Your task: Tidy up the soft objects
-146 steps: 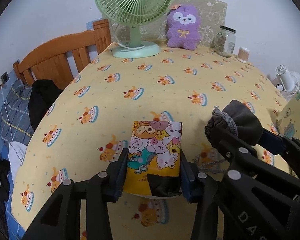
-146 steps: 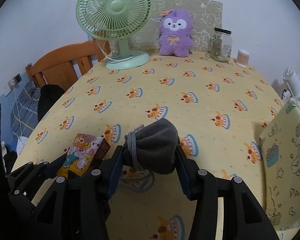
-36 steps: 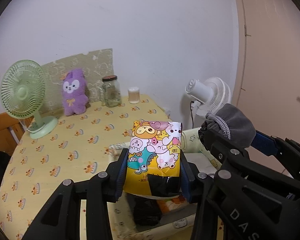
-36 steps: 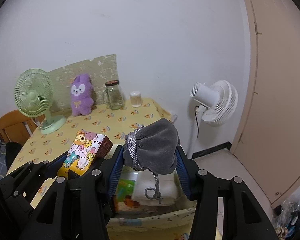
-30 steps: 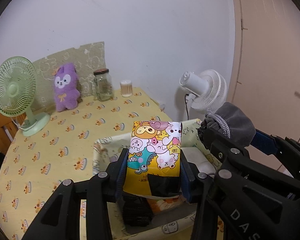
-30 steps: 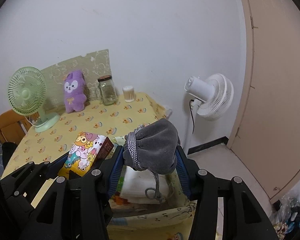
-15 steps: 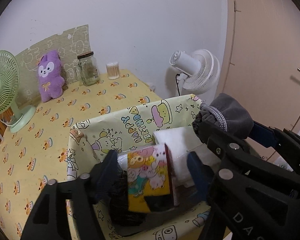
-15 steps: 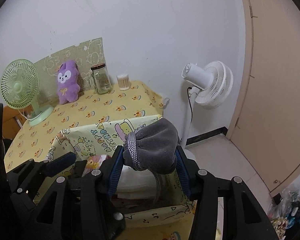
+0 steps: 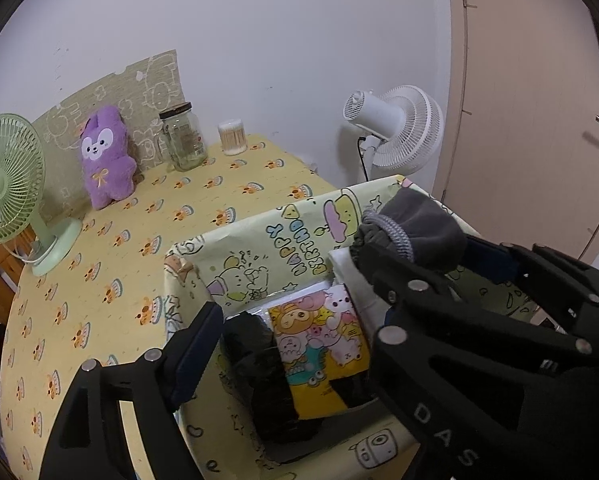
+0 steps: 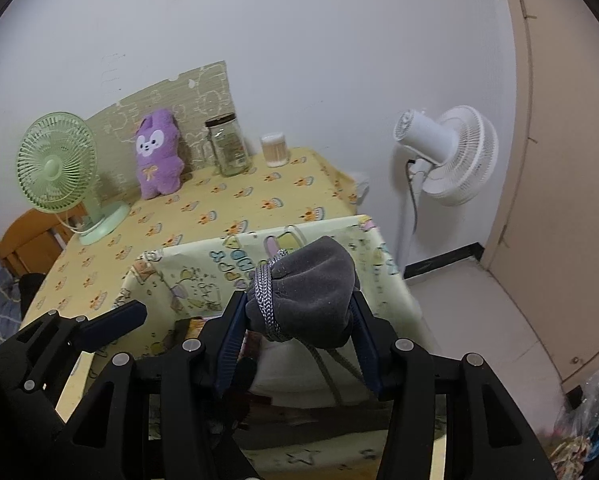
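- The bench [image 9: 219, 184], the biggest thing here, wears a yellow cloth printed with little cakes.
- At its near edge stands a pale fabric storage box [image 9: 259, 248]; the inner wall reads "HAPPY BIRTHDAY" in the left wrist view, while the right wrist view shows only a few of those letters.
- The left gripper [image 9: 295, 344] hangs over the box, its jaws opening and nothing pressed between them. Only one finger shows in its own view; the other is hidden behind the right gripper's frame, which bears the letters "DAS".
- The right gripper [image 10: 299, 320] is clenched on a grey drawstring pouch [image 10: 311, 288], held above the box with its corded neck turned to the left and its cord dangling below.
- A cartoon-printed packet [image 9: 319, 348] lies flat inside the box, long axis running away from the camera, beside a black bundle [image 9: 259, 364] and a white folded cloth [image 9: 351, 276]. The small print on the packet is too fine to read. The right wrist view shows only a sliver of it.
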{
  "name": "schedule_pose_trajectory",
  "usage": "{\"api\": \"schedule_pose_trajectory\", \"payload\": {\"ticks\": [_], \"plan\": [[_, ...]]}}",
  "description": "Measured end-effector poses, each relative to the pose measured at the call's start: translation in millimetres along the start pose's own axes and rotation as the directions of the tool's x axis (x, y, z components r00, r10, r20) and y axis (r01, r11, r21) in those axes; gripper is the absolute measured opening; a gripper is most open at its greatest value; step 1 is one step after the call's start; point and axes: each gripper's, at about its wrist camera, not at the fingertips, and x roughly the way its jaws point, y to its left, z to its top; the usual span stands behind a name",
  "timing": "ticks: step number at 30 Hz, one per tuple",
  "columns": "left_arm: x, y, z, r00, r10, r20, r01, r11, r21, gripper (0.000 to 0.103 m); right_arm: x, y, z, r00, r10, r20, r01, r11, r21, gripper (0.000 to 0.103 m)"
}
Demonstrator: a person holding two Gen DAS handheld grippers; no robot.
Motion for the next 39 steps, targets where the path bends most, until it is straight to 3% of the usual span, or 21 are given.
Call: {"api": "schedule_pose_trajectory", "payload": {"ticks": [4, 7, 20, 29, 39], "plan": [[1.5, 2.9, 0.5, 1.0, -0.001, -0.002, 0.001, 1.0, -0.008, 0.089, 3.2, 3.3, 0.7, 1.0, -0.004, -0.018, 0.004, 1.0, 0.002, 0.059], [0.6, 0.7, -0.5, 1.0, -0.001, 0.003, 0.001, 1.0, -0.003, 0.092, 1.3, 2.6, -1.1, 0.999, -0.025, -0.02, 0.025, 1.0, 0.007, 0.072], [-11.3, -0.5, -5.7, 1.0, 0.024, 0.006, -0.024, 1.0, -0.017, 0.097, -14.6, -0.4, -8.1, 0.998, -0.058, -0.029, 0.058, 0.998, 0.029, 0.087], [-35.9, 7.4, -7.8, 0.997, 0.055, 0.049, -0.053, 0.998, -0.042, 0.097, -37.3, 13.2, -6.3, 0.998, -0.062, 0.018, 0.062, 0.998, 0.012, 0.088], [-73.2, 36.5, -10.5, 0.982, 0.145, 0.123, -0.131, 0.985, -0.112, 0.103, -61.8, 47.3, 1.9, 0.995, -0.056, 0.081, 0.057, 0.998, -0.014, 0.093]]}}
